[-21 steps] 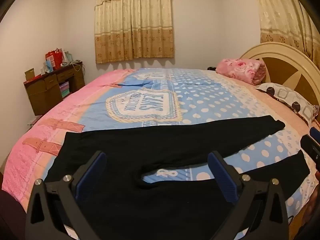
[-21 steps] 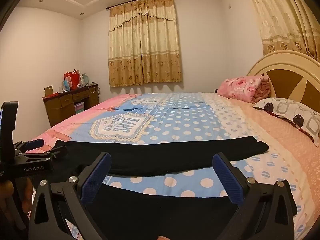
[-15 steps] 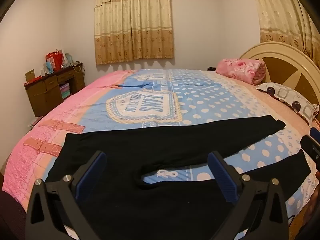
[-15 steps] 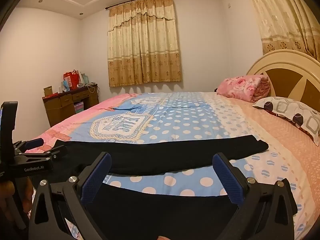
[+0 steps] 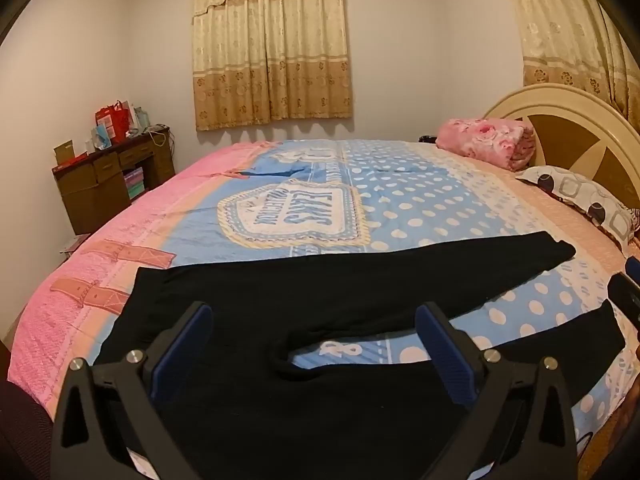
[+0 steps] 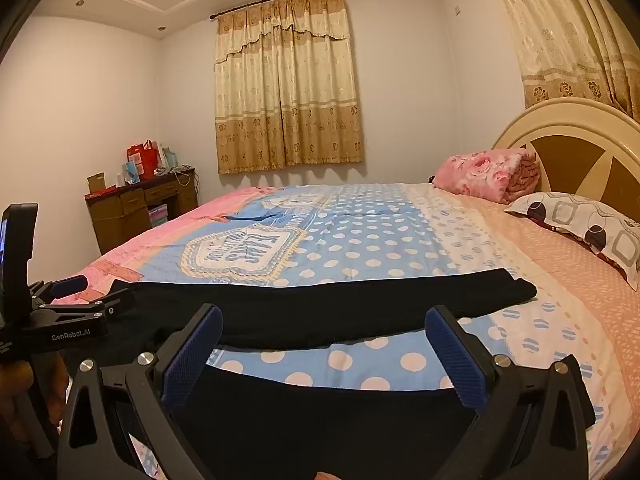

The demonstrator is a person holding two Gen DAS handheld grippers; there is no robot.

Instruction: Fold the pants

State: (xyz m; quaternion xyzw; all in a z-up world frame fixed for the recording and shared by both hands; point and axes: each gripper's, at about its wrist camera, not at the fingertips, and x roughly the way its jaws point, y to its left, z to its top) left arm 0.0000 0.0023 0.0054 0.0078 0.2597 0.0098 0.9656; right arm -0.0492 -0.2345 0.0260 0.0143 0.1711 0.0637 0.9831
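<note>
Pants [image 5: 304, 312] lie spread along the bed's [image 5: 400, 200] near edge, legs apart. Left gripper [image 5: 312, 344] and right gripper [image 6: 320, 352] both released, empty. Risk: pinching the bedspread with the cloth, dragging it askew.

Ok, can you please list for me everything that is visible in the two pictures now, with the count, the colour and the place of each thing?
pants: one, black, spread flat on the near part of the bed, legs apart
bed cover: one, blue with white dots, pink side, over the bed
blanket: one, pink, folded, near the headboard
pillow: one, white with dark circles, by the headboard
headboard: one, cream and brown, right
curtains: two, beige, one on the far wall, one on the right
desk: one, brown, far left corner, red bags on top
left gripper: one, black with blue pads, open, above the pants
right gripper: one, same colours, open, above the pants
</note>
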